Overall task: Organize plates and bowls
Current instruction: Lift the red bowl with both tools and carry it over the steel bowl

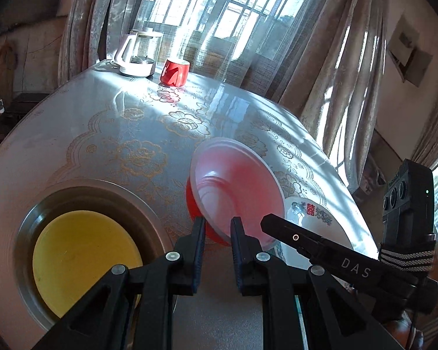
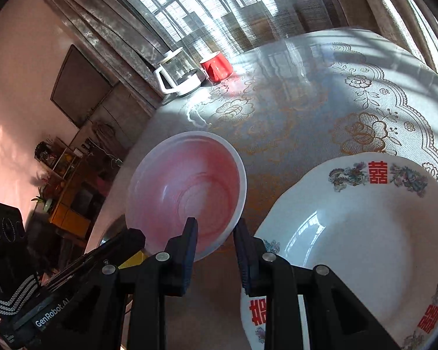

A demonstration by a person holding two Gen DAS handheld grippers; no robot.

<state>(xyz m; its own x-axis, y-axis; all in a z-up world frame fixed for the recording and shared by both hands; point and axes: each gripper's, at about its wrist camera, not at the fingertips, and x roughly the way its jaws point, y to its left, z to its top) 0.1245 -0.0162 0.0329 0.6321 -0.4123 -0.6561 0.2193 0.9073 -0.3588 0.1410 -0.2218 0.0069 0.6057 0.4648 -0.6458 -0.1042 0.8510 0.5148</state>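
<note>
Left wrist view: the left tongs [image 1: 219, 233] are seen fully closed, and the near rim of the bowl [image 1: 236, 186] is pinched between the pads. The bowl is held steeply tilted, with its red outside turned to the left of the tongs and its pale inside to the right. It is judged to be clear of the table [image 1: 116, 116], though its underside is hidden.

The right tongs [image 2: 216, 242] are seen narrowly parted. Only tablecloth shows in the gap. The rim of the plate [image 2: 350, 248] runs under the right-hand finger, so whether it is gripped cannot be told. The plate lies ahead and to the right of these tongs, with the bowl just ahead and to their left.

To the left of the left tongs, and close in, a pan [image 1: 102, 198] is set on the table with a yellow dish [image 1: 84, 250] lying flat inside it. The plate lies on the other side of the bowl, to its right, with its near edge hidden behind the bowl.

The coming move is judged to turn on this line-up: pan to the left, bowl held in the middle, plate to the right. The left hand is the nearer to the pan and the right hand to the plate. Before the bowl is set down on either, it would have to be levelled, since its mouth now faces sideways towards the plate.
</note>
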